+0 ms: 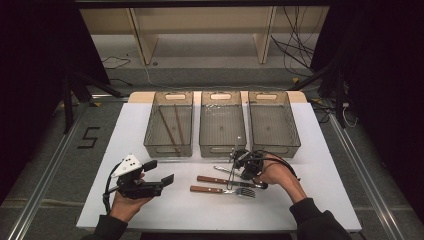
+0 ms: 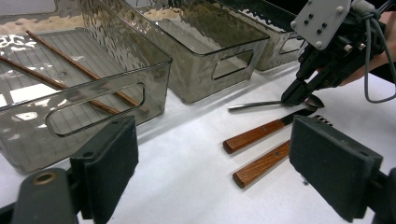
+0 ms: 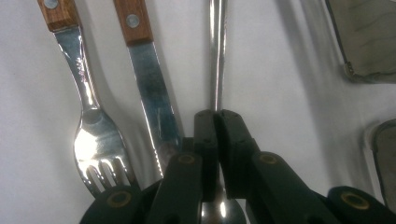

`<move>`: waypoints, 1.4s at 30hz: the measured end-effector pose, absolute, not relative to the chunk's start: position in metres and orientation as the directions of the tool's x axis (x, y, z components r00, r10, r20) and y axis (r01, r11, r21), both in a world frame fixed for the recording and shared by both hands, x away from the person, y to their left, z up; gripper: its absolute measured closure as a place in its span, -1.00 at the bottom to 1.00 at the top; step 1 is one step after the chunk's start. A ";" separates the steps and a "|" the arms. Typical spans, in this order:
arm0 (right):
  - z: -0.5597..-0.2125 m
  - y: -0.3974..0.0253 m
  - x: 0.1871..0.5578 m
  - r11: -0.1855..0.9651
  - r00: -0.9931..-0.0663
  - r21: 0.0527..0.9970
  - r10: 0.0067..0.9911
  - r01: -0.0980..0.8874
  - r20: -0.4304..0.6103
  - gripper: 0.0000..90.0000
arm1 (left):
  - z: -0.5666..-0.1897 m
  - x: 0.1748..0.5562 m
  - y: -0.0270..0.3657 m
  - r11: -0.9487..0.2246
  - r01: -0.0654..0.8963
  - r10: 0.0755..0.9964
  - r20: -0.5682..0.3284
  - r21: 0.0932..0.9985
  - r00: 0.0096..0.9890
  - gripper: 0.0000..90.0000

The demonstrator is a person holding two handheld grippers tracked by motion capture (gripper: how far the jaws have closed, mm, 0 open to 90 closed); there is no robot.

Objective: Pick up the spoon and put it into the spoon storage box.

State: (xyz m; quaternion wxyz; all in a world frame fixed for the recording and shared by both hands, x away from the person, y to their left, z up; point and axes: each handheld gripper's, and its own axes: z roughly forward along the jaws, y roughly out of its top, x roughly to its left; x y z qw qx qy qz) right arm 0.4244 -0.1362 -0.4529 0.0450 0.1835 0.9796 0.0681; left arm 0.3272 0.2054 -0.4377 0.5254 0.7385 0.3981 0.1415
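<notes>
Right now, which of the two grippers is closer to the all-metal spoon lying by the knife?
Right. The right gripper is shut on the spoon, jaws pinching its handle near the bowl. The left gripper hovers open, apart from it, off beyond the wooden handle ends of the knife and fork.

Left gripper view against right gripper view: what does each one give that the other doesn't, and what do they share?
Left gripper view: two brown wooden chopsticks lying in the nearest clear grey plastic bin, seen past the open left gripper. Right gripper view: the right gripper, jaws shut on the all-metal spoon, close up. Shared: the wooden-handled knife, the wooden-handled fork and the white table.
</notes>
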 end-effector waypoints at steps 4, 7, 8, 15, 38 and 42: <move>-0.447 -0.139 0.423 0.918 -0.927 0.181 0.369 0.353 -0.067 0.92 | -0.438 0.328 0.206 -0.131 0.440 0.736 -0.210 0.888 0.643 -0.65; -0.441 -0.141 0.421 0.903 -0.920 0.220 0.389 0.370 -0.050 0.93 | -0.438 0.327 0.206 -0.129 0.440 0.736 -0.211 0.889 0.643 -0.65; -0.440 -0.142 0.422 0.904 -0.922 0.225 0.383 0.363 -0.053 0.93 | -0.438 0.327 0.206 -0.128 0.439 0.736 -0.212 0.889 0.643 -0.65; -0.425 -0.147 0.419 0.883 -0.921 0.304 0.388 0.358 -0.040 0.93 | -0.437 0.327 0.207 -0.123 0.440 0.738 -0.214 0.890 0.640 -0.65; -0.364 -0.161 0.445 0.632 -0.832 0.617 0.551 0.468 0.066 0.93 | -0.436 0.327 0.209 -0.115 0.431 0.741 -0.212 0.895 0.638 -0.65; -0.356 -0.159 0.455 0.594 -0.814 0.649 0.578 0.475 0.066 0.93 | -0.436 0.326 0.211 -0.111 0.427 0.742 -0.211 0.897 0.636 -0.65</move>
